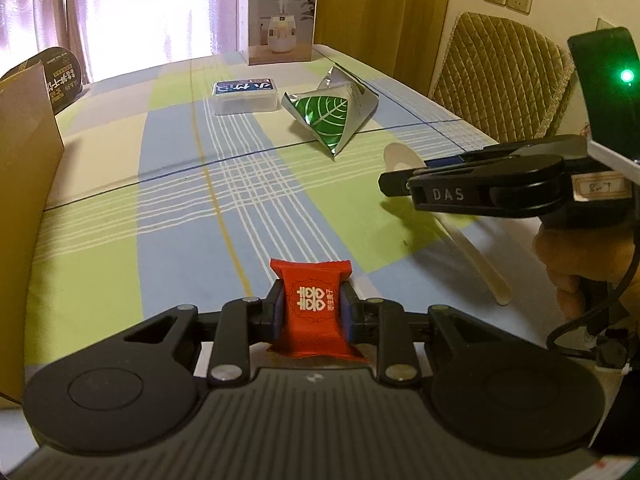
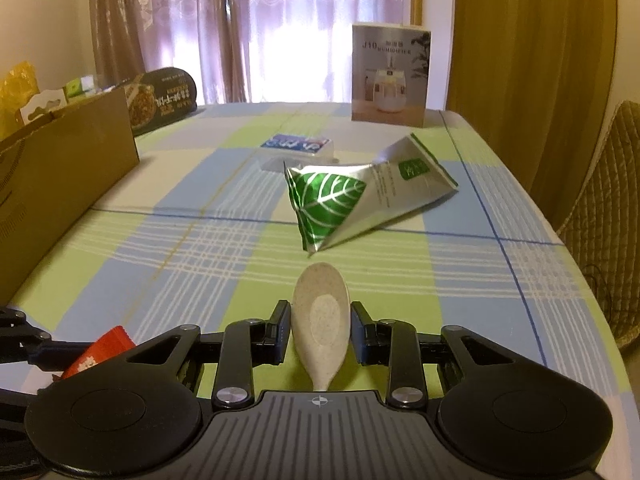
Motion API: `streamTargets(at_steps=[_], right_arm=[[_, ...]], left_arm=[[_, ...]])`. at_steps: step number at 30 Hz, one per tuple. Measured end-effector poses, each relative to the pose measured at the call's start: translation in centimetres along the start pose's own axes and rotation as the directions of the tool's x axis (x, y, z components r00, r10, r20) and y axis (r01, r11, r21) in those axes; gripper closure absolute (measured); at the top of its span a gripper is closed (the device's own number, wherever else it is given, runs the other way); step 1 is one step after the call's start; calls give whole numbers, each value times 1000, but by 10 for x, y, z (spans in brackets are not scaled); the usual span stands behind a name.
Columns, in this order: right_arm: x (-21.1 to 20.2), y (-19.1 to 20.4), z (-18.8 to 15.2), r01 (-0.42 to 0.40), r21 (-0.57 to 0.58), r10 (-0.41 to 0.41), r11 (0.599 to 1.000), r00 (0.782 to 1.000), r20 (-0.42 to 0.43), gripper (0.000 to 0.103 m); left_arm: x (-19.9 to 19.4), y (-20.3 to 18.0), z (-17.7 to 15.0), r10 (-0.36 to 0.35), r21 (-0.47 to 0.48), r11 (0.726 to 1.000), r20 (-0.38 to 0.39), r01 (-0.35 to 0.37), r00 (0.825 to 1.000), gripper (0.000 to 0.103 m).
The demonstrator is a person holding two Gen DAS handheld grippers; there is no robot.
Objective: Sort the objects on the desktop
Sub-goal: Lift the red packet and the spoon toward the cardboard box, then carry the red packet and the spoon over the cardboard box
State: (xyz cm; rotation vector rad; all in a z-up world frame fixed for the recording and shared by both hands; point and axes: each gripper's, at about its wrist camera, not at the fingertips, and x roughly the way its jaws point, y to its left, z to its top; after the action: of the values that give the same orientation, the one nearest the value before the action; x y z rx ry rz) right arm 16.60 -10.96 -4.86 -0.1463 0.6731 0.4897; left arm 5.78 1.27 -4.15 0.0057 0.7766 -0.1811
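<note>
Count: 1 red packet [image 1: 311, 309], 1 spoon [image 2: 320, 322], 1 leaf pouch [image 2: 340, 204] at 12 o'clock, 1 plastic case [image 1: 245, 97], 1 humidifier box [image 1: 279, 20], 1 cardboard box [image 2: 64, 168].

Left gripper [image 1: 311, 312] clamping red packet [image 1: 313, 312], checked tablecloth [image 1: 180, 208] beneath
</note>
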Motion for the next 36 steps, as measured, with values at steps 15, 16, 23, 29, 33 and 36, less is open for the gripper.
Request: streamTargets(at_steps=[15, 16, 23, 29, 33, 36], right_arm=[[-22, 12, 18, -34, -3, 34, 999, 997, 63, 75], [-25, 14, 20, -35, -5, 36, 999, 997, 70, 75], [-44, 27, 34, -55, -17, 57, 998, 991, 120, 75], [-60, 44, 44, -85, -37, 89, 996, 984, 151, 75], [-69, 62, 53, -110, -71, 121, 991, 977, 175, 75], [-73, 77, 59, -127, -102, 145, 987, 971, 191, 75]], left_arm=[[-21, 4, 12, 44, 12, 999, 59, -45, 997, 81], [-24, 3, 15, 48, 18, 999, 69, -49, 996, 81], [-52, 9, 25, 93, 29, 995, 128, -98, 987, 81], [-77, 25, 27, 148, 9, 988, 171, -151, 974, 81], [-96, 34, 32, 180, -5, 983, 205, -183, 962, 81], [-110, 40, 36, 201, -15, 979, 231, -203, 952, 81]])
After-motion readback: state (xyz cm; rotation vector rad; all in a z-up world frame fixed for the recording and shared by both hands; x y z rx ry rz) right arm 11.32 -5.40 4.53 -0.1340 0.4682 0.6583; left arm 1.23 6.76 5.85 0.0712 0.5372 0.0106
